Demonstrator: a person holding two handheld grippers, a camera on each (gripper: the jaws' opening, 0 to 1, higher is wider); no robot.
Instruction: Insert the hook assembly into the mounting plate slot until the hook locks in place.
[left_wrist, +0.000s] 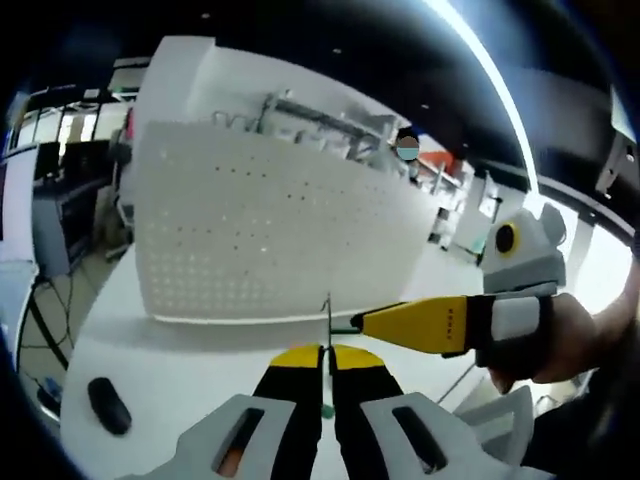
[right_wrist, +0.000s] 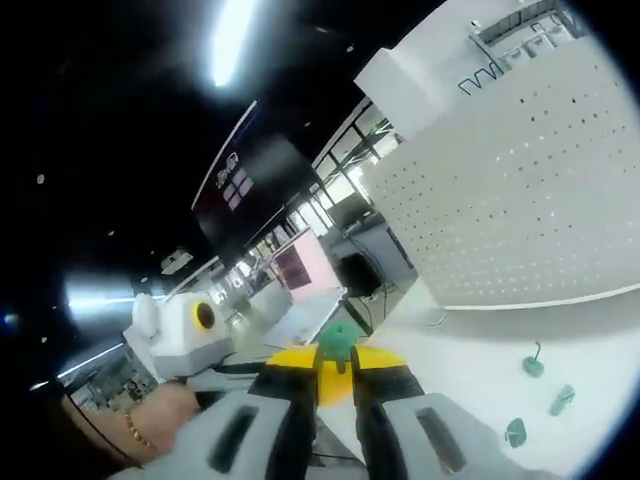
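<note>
1. In the left gripper view, a thin metal hook (left_wrist: 328, 330) stood upright between the yellow tips of the left gripper (left_wrist: 326, 358). The jaws were closed on it, and a small green piece showed at its lower end.
2. The right gripper (left_wrist: 362, 320) came into this view from the right. Its yellow tip reached the hook's shaft just above the left gripper's tips, but it was too small to tell if it touched.
3. A hand (left_wrist: 560, 340) held this right gripper at the right edge.
4. In the right gripper view, the right gripper (right_wrist: 338, 362) was closed on a small green plastic part (right_wrist: 338, 342) that stuck out above its yellow tips.
5. The left gripper (right_wrist: 190, 340) appeared at the left of that view as a white body with a hand (right_wrist: 150, 415) below it; a bracelet was on the wrist.
6. The white perforated board (left_wrist: 250, 225) stood upright on the white table (left_wrist: 180, 370), behind both grippers and apart from the hook.
7. In the right gripper view, three more green pieces (right_wrist: 533, 366) lay on the table (right_wrist: 480, 370) in front of the board (right_wrist: 520, 190).
8. A black oval object (left_wrist: 108, 405) lay on the table at the left in the left gripper view.
</note>
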